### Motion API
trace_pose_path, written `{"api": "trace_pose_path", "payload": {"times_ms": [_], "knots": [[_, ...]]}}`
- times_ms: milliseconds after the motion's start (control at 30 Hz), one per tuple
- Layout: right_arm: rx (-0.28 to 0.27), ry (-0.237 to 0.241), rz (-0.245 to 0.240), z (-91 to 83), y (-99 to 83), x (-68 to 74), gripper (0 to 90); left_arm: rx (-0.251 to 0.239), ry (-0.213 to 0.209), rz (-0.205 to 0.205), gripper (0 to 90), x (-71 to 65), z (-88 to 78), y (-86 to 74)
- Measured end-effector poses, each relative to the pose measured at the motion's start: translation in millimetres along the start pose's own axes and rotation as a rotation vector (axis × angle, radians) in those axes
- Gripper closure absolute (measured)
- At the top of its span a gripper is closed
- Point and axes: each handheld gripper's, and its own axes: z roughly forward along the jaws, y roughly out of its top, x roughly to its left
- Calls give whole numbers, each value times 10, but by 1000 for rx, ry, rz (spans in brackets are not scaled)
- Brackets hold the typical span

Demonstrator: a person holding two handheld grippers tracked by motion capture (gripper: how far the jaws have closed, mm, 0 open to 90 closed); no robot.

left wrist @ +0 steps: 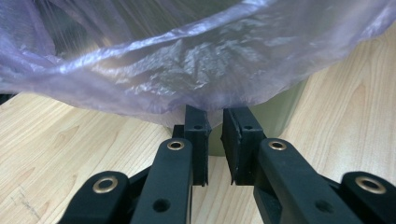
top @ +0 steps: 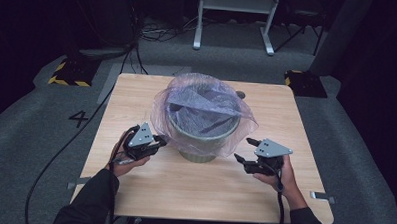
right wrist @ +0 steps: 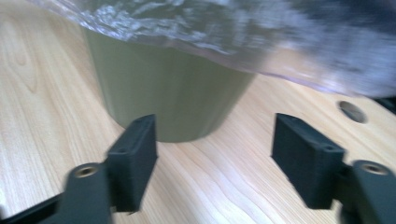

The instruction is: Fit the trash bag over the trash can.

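Grey carpet and dark studio surroundings frame a square, pale wood-grain table [top: 137, 100], with a small round hole [right wrist: 352, 111] near its far edge. Near its middle stands a tapered olive-green bin [top: 201, 142], smooth-walled and matte, lined with a thin, crinkled, translucent purple bag [top: 207, 100] that drapes loosely over the rim; something dark lies inside, too unclear to name. At the bin's left, the left gripper [left wrist: 214, 135] has its black jaws slightly parted just under the bag's hanging edge, nothing pinched. At the bin's right, the right gripper [right wrist: 215, 158] is spread wide and empty.
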Motion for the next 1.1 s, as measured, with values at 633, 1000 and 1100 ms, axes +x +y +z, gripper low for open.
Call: {"api": "trace_pose_path", "payload": {"times_ms": [633, 1000, 1100], "knots": [[-212, -149, -77, -537, 733, -219, 299, -144, 8, -121, 155, 32, -414, 36], [-113, -66, -138, -135, 1169, -417, 297, -113, -10, -68, 156, -49, -148, 242], [-45, -44, -164, -1, 1182, -446, 302, -108, 2, -63, 185, -48, -100, 272]]}}
